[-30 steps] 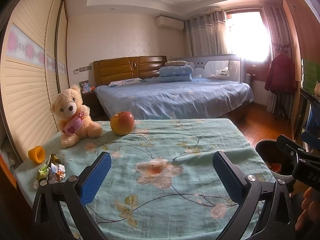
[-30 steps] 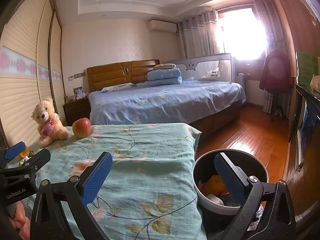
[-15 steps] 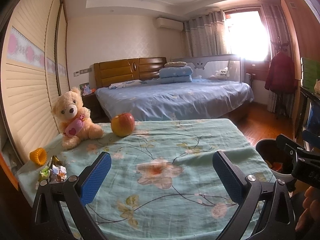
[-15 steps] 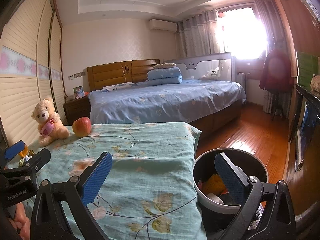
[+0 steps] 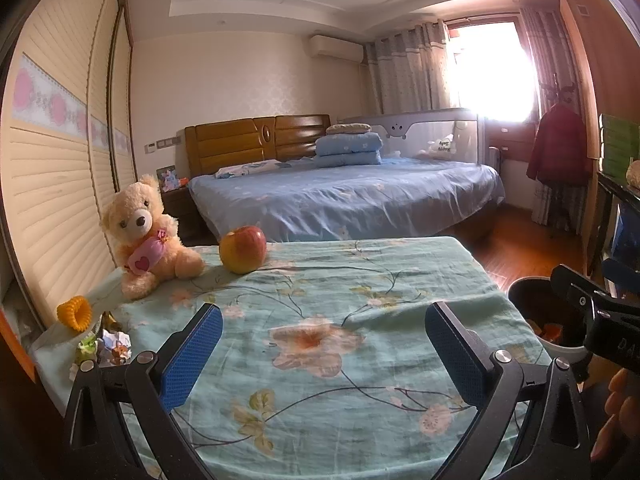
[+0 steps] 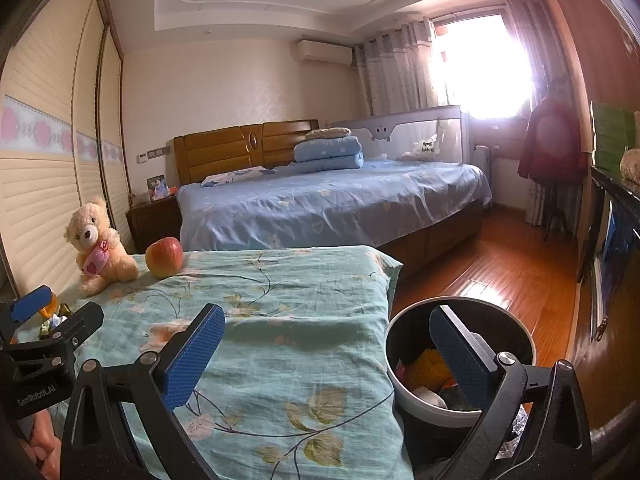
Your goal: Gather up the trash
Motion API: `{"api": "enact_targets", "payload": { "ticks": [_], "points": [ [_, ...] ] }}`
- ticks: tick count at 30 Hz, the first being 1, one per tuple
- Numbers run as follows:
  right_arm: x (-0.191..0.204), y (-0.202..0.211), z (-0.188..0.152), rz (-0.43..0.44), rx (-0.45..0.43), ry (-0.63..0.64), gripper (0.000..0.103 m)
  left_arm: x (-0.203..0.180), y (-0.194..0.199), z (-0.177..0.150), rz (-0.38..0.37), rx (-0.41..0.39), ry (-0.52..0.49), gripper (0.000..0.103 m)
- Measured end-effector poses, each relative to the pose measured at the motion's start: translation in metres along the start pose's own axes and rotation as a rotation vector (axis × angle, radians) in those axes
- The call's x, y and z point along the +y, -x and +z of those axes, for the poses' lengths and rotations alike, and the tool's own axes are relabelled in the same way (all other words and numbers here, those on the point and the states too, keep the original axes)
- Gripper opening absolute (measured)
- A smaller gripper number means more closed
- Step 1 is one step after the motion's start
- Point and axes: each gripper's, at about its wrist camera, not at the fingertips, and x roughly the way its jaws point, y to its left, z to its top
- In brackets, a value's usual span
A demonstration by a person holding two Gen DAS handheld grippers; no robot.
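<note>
Crumpled paper and wrapper trash (image 5: 108,348) lies at the left edge of the floral-cloth table (image 5: 320,320), left of my left gripper (image 5: 324,344), which is open and empty above the cloth. My right gripper (image 6: 328,352) is open and empty, its right finger over the round trash bin (image 6: 516,316) standing on the floor by the table's right side. The bin holds yellow and white scraps (image 6: 428,368). The bin also shows in the left wrist view (image 5: 528,300). The trash is barely visible in the right wrist view (image 6: 54,318), behind the left gripper.
A teddy bear (image 5: 146,236), an apple (image 5: 242,249) and an orange coiled hair tie (image 5: 74,313) sit on the table's far left. A blue bed (image 5: 344,196) stands behind. Slatted wardrobe doors (image 5: 52,184) run along the left. Wooden floor (image 6: 500,264) lies to the right.
Both grippers stay open with hardly any motion. The left wrist view has drifted slightly, so the table's objects sit a little to the right in the frame.
</note>
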Motion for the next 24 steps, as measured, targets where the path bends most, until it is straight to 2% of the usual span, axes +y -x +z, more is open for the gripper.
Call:
{"api": "enact_targets", "payload": {
  "ticks": [24],
  "points": [
    [0.0012,-0.0028,-0.0014,0.005,0.007,0.004,0.103,0.0009,-0.0080,0.0000,-0.009,0.010,-0.002,0.102]
  ]
}}
